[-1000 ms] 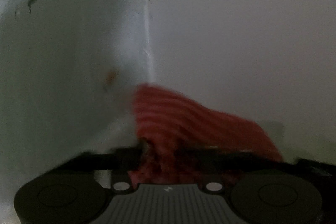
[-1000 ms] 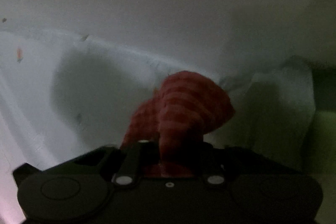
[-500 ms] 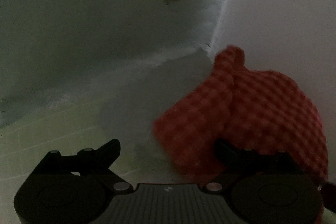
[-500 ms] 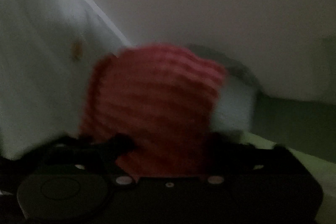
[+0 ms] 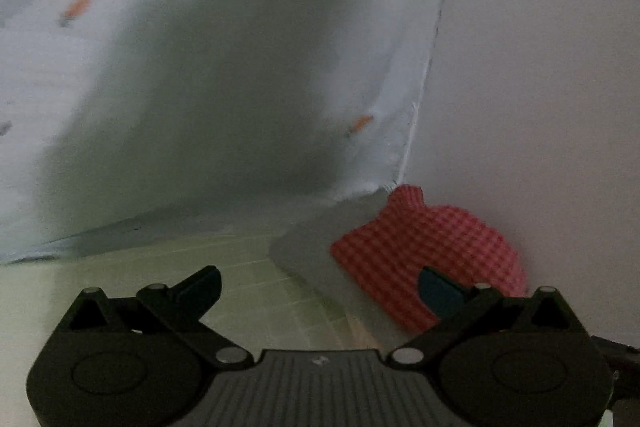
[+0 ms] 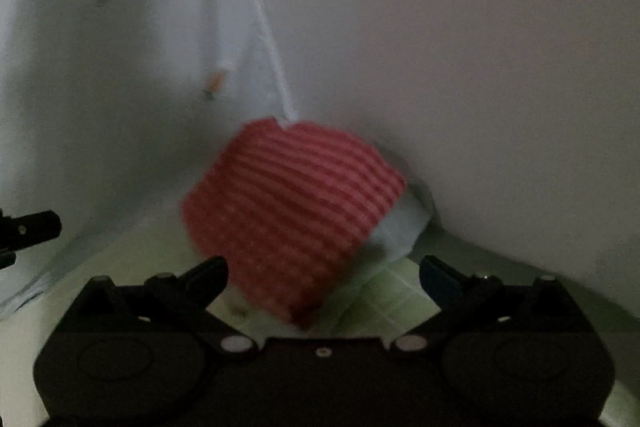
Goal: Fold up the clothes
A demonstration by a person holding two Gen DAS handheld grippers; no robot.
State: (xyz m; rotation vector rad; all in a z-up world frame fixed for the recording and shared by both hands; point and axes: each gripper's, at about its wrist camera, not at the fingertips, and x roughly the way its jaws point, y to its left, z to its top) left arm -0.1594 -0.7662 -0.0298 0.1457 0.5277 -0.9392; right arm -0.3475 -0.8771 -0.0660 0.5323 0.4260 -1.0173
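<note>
The red checked cloth is bunched on the green gridded mat, directly ahead of the right gripper; the left gripper has it ahead-right. Both are spread wide, nothing held.

red checked cloth: 1, bunched | pale sheet with small printed marks: 1 | orange marks on the sheet, left wrist view: 2 | dark marks there: 2 | green gridded mat: 1 | grippers: 2, left and right, both with jaws apart
</note>
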